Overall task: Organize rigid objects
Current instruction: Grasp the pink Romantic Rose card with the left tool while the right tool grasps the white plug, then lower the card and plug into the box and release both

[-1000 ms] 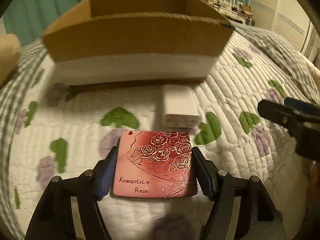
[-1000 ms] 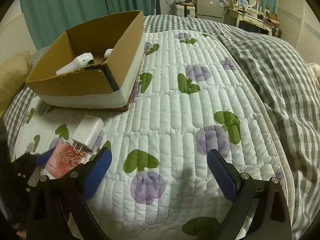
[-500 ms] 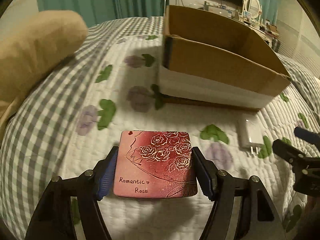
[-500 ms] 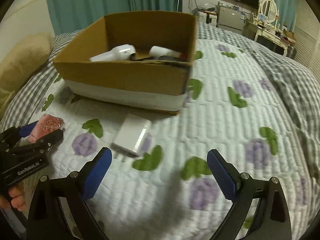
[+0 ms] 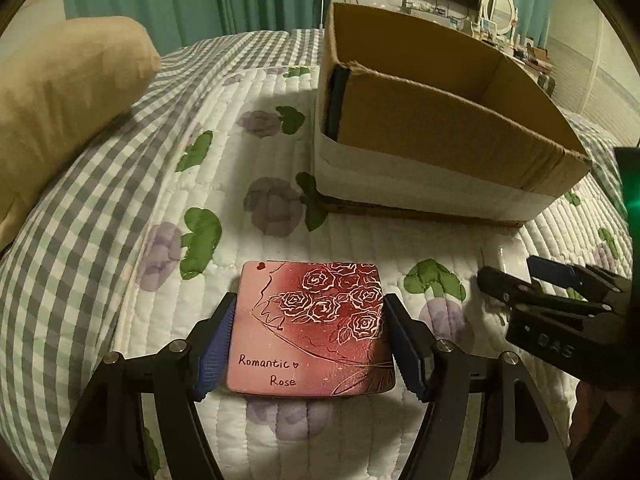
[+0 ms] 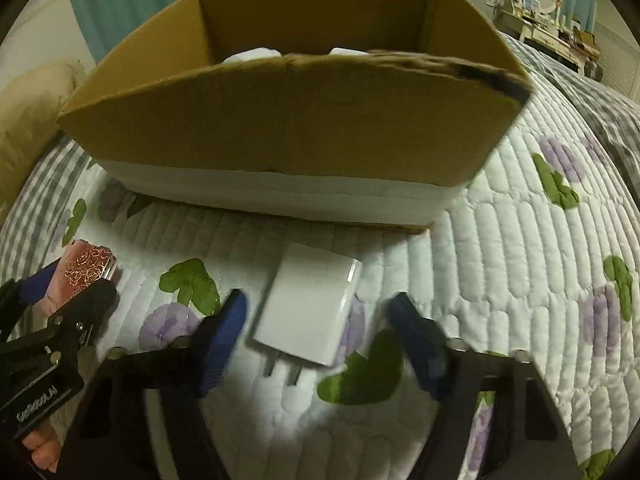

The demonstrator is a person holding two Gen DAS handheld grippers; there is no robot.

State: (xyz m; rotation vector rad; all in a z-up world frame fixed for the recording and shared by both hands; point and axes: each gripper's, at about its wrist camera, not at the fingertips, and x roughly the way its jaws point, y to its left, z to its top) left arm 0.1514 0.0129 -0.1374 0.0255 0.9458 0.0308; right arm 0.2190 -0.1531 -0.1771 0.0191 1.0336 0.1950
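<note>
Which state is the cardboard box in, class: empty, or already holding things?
Already holding things. In the right wrist view, two white objects peek over the near wall of the cardboard box. What they are cannot be told.

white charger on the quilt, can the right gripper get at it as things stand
Probably yes: the right gripper is open with its fingers either side of the white charger, nothing lying between. The cardboard box sits beyond it.
</note>
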